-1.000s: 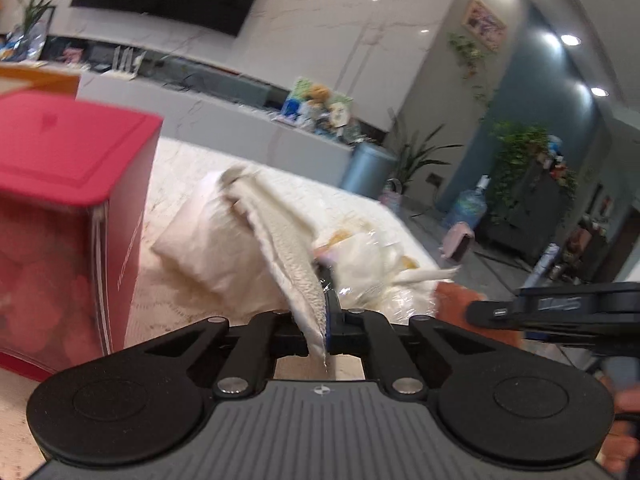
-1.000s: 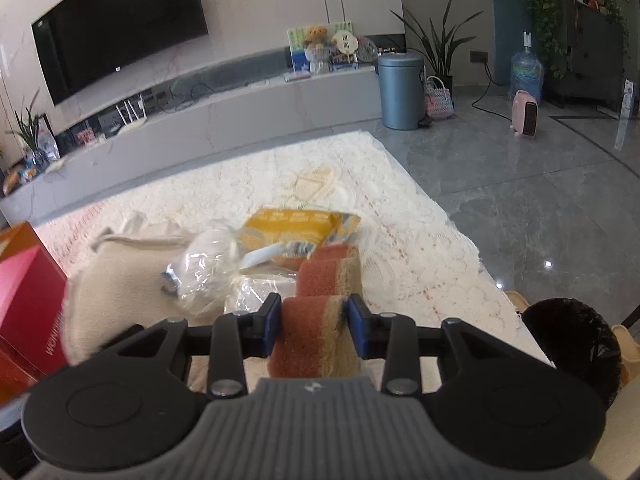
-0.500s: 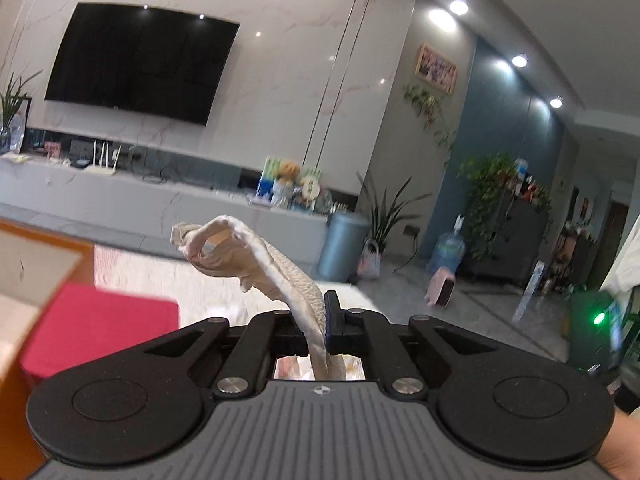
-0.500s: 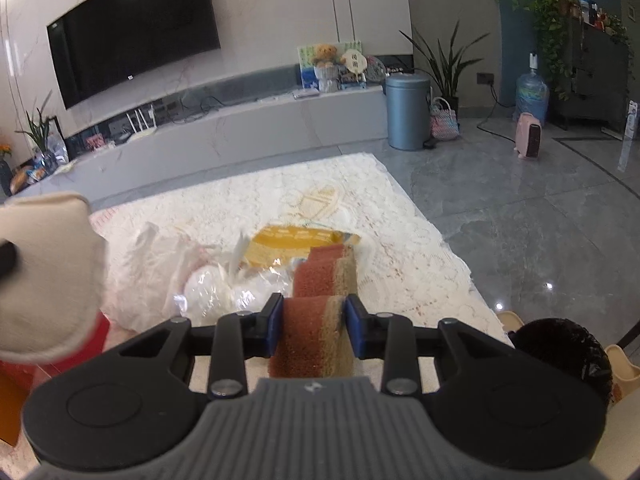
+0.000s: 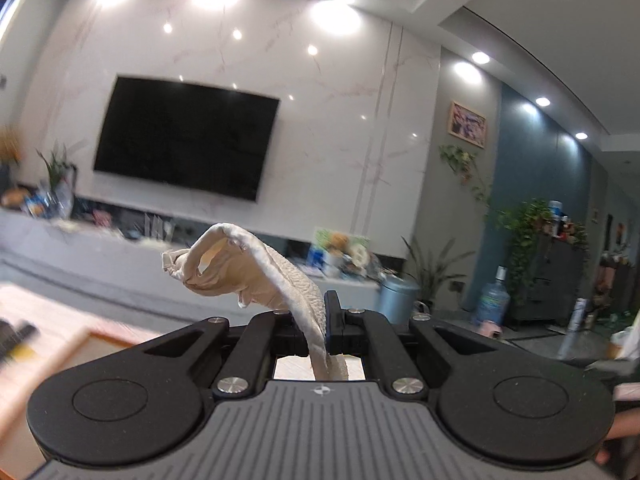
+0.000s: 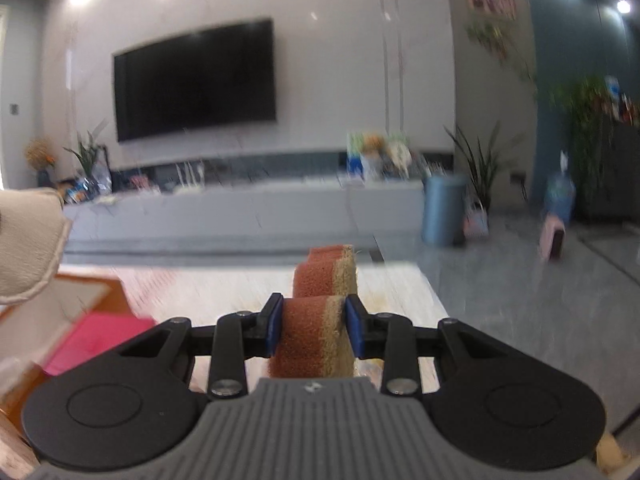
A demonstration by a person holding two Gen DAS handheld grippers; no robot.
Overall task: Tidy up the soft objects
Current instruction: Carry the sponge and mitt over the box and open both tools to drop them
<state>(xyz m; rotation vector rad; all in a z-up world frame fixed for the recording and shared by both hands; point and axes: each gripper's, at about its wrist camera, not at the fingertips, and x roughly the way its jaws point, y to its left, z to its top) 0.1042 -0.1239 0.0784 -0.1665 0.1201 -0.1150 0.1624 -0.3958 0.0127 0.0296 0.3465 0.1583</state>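
**Both grippers loaded and lifted clear of the table**

We see the cloth (image 5: 272,276) pinched between the closed jaws of the left gripper (image 5: 320,320). It rises from the jaws, arcs up and to the left, and ends in a crumpled fold in mid-air; a short tail hangs below the jaws. In the right wrist view the same cloth (image 6: 28,248) shows at the left edge, cut off by the frame.

We see the sponge (image 6: 320,320) clamped upright between the blue pads (image 6: 274,330) of the right gripper (image 6: 316,330), rust-red face to the left, tan layer to the right. Its far end projects forward past the fingertips.

Compared with one second ago, we note that both grippers have risen. The cloth then trailed down onto the table among plastic-wrapped items; it now hangs free. The sponge grip is unchanged. The left view has swung from the table and red box up to the TV (image 5: 184,140) and wall. In the right view the table (image 6: 224,292) has dropped low in the frame, and the yellow packet and bags are no longer in view.

Both views are motion-blurred. In the right view, the box (image 6: 100,336) at lower left reads only as pink and orange patches. In the left view, the lower-left corner shows an orange-edged shape we cannot identify, and the right edge shows part of a hand (image 5: 618,432).
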